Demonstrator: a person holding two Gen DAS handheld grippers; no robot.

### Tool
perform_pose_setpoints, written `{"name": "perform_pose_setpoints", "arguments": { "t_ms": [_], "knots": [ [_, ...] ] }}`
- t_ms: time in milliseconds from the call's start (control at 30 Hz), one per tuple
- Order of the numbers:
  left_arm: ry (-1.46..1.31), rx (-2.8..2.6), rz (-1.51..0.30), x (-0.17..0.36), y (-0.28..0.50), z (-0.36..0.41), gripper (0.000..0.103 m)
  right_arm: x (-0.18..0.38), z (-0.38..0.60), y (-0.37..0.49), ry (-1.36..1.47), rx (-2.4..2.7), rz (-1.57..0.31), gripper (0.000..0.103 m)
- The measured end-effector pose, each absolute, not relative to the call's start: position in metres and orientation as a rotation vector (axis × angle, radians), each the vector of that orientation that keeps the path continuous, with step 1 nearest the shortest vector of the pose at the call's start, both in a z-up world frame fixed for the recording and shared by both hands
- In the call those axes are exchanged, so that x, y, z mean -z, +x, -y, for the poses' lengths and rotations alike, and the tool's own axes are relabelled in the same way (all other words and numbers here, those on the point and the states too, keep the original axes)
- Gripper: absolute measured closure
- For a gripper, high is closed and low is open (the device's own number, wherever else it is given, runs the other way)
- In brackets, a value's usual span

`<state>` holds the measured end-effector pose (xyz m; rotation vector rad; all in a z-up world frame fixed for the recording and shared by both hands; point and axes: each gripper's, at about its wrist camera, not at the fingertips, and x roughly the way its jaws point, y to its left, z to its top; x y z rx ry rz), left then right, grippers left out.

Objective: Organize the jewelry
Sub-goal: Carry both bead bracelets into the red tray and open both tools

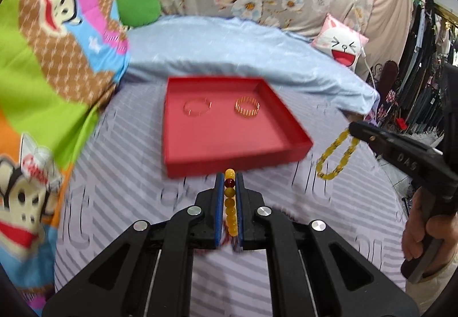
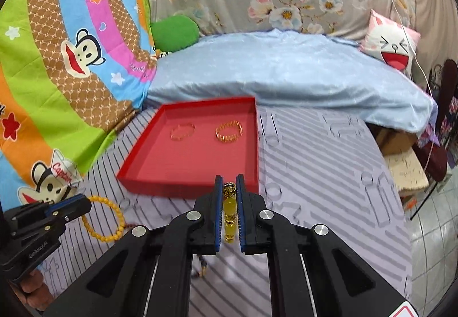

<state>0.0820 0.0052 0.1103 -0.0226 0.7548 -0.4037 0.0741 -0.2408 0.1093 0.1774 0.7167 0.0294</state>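
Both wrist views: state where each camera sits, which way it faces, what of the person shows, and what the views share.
Left wrist: on the left gripper, facing the red tray and blue quilt; its fingers pinch a bead bracelet; the right gripper and right hand show.
Right wrist: on the right gripper, facing the same tray; its fingers pinch a yellow bracelet; the left gripper shows lower left.
Shared: tray, two gold bangles, quilt, cat pillow.

A shallow red square tray (image 2: 197, 171) lies flat on the striped bed sheet. Inside, near its far edge, two bangles lie flat side by side: a thin pinkish clear bangle (image 2: 183, 131) toward the far left corner, a ribbed gold bangle (image 2: 229, 131) toward the far right. A round-beaded amber bracelet (image 1: 230, 204) and a yellow chunky-link bracelet (image 1: 337, 155) are each held up off the sheet, by the tray's near edge.
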Motion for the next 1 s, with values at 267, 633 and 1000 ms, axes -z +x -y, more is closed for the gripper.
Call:
{"name": "perform_pose_setpoints", "arguments": {
  "t_ms": [267,633,1000],
  "knots": [
    [-0.091,0.449,-0.73,-0.132,0.156,0.009,0.096,-0.118,0.23,0.147,0.187,-0.081,-0.723,0.094],
    [-0.195,0.493,-0.836,-0.087,0.253,0.028,0.096,-0.062,0.223,0.237,0.347,-0.157,-0.858,0.094],
    [0.002,0.272,-0.949,-0.024,0.279,0.029,0.095,-0.009,0.235,0.251,0.224,-0.035,-0.947,0.094]
  ]
}}
